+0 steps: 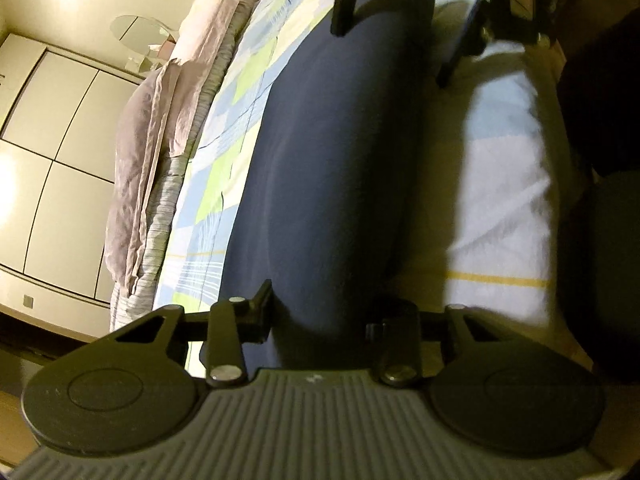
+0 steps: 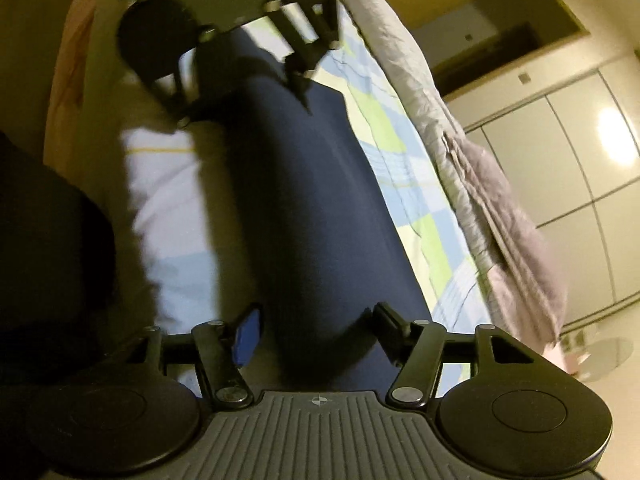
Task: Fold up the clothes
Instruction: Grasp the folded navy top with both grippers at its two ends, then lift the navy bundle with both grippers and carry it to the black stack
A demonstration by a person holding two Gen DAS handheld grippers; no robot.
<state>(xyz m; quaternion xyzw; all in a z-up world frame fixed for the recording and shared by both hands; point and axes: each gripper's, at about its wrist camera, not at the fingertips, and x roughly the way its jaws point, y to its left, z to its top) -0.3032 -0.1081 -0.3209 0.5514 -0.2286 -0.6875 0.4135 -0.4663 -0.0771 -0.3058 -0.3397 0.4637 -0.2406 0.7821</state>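
A long, dark navy garment [image 1: 332, 140] lies lengthwise as a smooth folded strip on the bed. In the left wrist view its near end sits between the fingers of my left gripper [image 1: 326, 312], which stand apart, open, on either side of it. My right gripper [image 1: 392, 56] is at the far end, fingers also spread. The right wrist view shows the same garment [image 2: 304, 200] from the other end. There my right gripper [image 2: 316, 324] is open around the near end and my left gripper [image 2: 244, 110] is open at the far end. The cloth hides whether any pad touches it.
The bed has a patchwork sheet [image 1: 224, 140] of blue, green and white. A crumpled grey-pink quilt [image 1: 148, 152] lies along its far edge, with white wardrobe doors [image 1: 60, 160] behind. A person's dark clothing [image 1: 600, 240] fills the near side.
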